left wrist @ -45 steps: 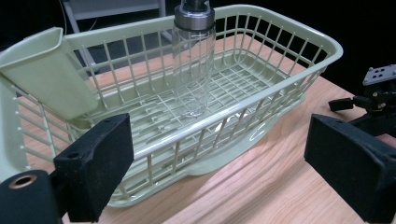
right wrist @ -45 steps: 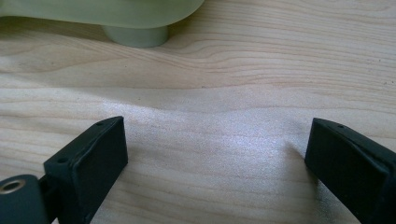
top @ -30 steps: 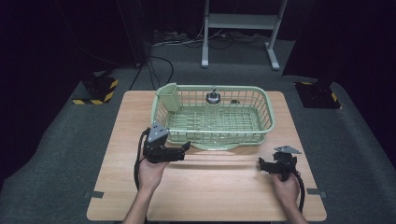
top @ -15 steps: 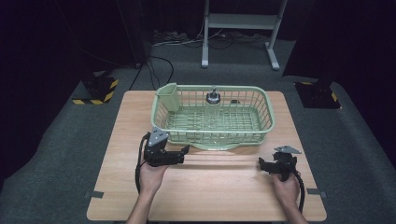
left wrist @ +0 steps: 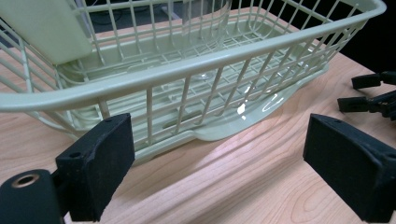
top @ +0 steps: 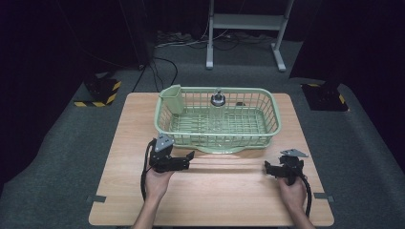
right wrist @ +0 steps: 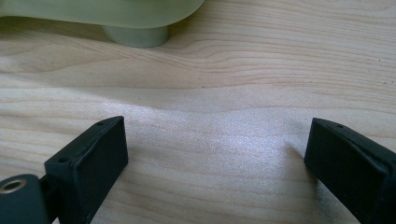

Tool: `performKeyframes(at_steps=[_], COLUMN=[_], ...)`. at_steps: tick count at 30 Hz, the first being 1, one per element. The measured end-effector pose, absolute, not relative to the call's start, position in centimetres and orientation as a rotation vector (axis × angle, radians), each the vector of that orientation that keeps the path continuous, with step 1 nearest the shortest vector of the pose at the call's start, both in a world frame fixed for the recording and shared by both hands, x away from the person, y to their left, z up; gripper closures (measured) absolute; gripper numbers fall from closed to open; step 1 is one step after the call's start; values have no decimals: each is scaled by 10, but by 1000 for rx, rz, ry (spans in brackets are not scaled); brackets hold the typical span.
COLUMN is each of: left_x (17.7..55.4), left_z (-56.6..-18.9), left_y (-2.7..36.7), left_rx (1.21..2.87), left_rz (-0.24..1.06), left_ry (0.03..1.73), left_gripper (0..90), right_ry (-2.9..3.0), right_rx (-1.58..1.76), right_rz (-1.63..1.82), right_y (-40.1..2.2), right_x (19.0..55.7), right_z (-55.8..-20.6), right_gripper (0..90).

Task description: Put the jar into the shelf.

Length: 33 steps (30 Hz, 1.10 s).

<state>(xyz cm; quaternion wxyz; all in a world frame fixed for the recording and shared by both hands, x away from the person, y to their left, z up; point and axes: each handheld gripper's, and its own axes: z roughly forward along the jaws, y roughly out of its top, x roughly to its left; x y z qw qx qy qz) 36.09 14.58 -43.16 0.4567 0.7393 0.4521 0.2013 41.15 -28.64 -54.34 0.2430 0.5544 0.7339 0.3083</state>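
- Since the earlier frames, the left gripper (top: 190,155) has sunk a little toward the pale wooden table (top: 224,200), away from the basket's near wall; the right gripper (top: 267,167) has kept its place.
- Left gripper's jaws stand wide apart with nothing between them; in the left gripper view they point at the light green plastic dish basket (left wrist: 196,70), just in front of its near wall.
- Right gripper's jaws are likewise spread, empty, low over bare wood; the right gripper view shows the basket's base at the top edge.
- Dish basket (top: 217,119) sits on the far half of the table, centred, with a solid green cutlery cup (top: 171,98) in its far-left corner.
- Inside, near the far wall, stands a clear glass item with a metal top (top: 218,100); its exact kind is hard to tell.
- Both grippers lie on the near side of the basket, well apart from each other.
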Motion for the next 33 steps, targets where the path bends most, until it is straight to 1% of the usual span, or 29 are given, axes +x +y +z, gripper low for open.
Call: performKeyframes(at_steps=[29,33], left_x=[377,381], left_z=[-469,-476], left_y=[141,138], left_rx=[1866,1901], left_rz=[477,481], left_ry=[1198,1211], left_gripper=[98,99], right_ry=[2005,2005], right_rx=[1515,1515], right_rz=[843,842], right_y=[-286,-286], right_x=[411,411], right_z=[-543,-543], right_gripper=[58,58])
